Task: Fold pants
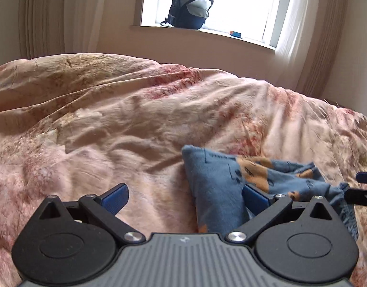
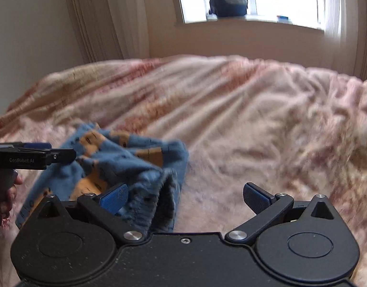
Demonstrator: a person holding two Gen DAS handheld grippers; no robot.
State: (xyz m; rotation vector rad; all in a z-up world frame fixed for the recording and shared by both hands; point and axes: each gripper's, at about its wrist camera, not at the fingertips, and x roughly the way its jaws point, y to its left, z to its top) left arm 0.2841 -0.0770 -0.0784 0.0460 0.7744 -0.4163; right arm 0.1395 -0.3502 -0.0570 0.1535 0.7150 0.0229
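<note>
Both claws spread wide, pants bunched between them

The blue pants [image 1: 214,191] lie crumpled on the bedspread [image 1: 111,119], at 4 o'clock from the left gripper [image 1: 186,198] and 9 o'clock from the right gripper [image 2: 186,198]; best pinch opposite waistband corners, then pull flat.

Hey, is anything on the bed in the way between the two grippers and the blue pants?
Nothing visible. The pants lie bunched on the bedspread, right at the open left gripper and open right gripper, with only fabric around them.

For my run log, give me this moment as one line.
step: fold pants | left tool: open, beside pants | right tool: open, beside pants | pants: bunched on bedspread, not folded
</note>
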